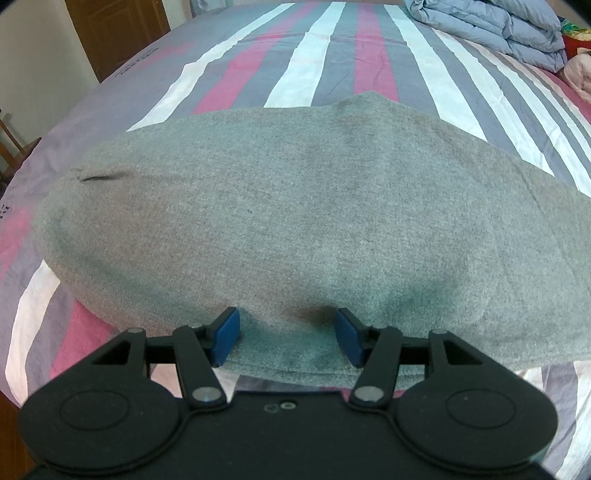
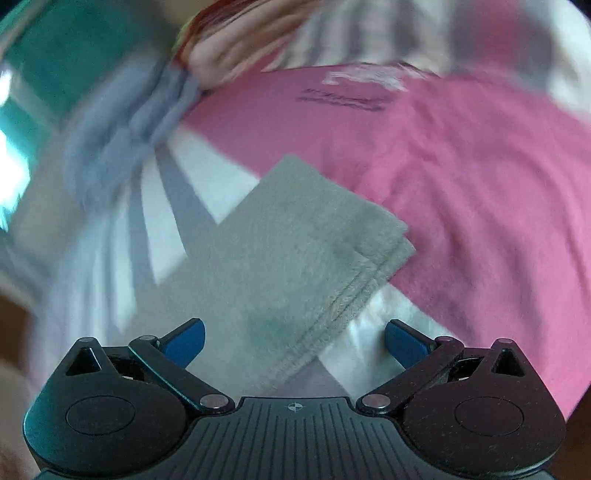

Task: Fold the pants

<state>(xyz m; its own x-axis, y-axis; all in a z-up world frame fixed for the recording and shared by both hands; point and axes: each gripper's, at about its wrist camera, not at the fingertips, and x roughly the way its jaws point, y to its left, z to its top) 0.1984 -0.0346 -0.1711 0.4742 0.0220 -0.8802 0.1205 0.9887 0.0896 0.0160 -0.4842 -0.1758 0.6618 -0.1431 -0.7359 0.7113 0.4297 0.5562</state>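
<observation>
Grey pants lie flat across the striped bed sheet in the left wrist view. My left gripper is open, its blue pads resting on the near edge of the fabric. In the right wrist view, the leg end of the grey pants lies folded in layers with its hems stacked. My right gripper is wide open just above that end, blue pads on either side, holding nothing. The right view is blurred by motion.
A folded blue-grey quilt lies at the far right of the bed, also blurred in the right wrist view. A pink part of the sheet lies beside the leg end. A wooden door stands at far left.
</observation>
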